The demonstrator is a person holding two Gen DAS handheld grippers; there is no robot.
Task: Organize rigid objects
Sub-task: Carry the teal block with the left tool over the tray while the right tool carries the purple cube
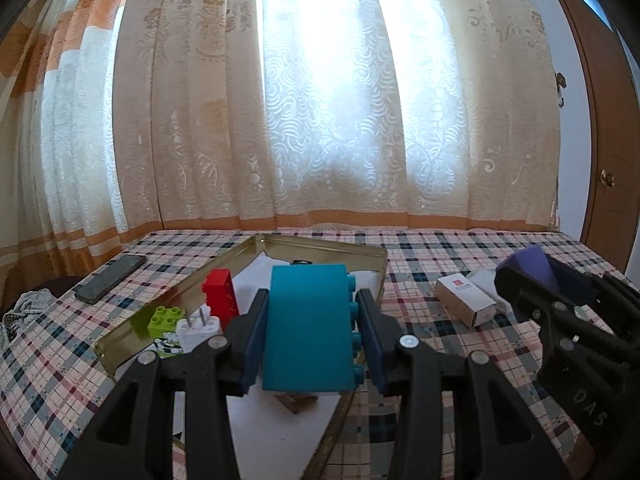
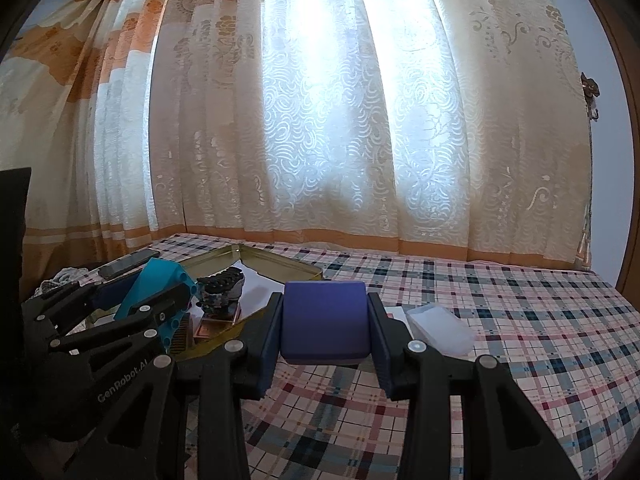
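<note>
My left gripper is shut on a teal toy brick, held above the gold metal tin. In the tin lie a red brick, a green brick and a white plug adapter. My right gripper is shut on a purple block, held above the checked cloth right of the tin. The right gripper with the purple block also shows in the left wrist view. The left gripper with the teal brick shows in the right wrist view.
A small white and brown box lies on the checked cloth right of the tin. A clear white case lies beside it. A black phone lies at the far left. Curtains hang behind. A dark patterned object sits in the tin.
</note>
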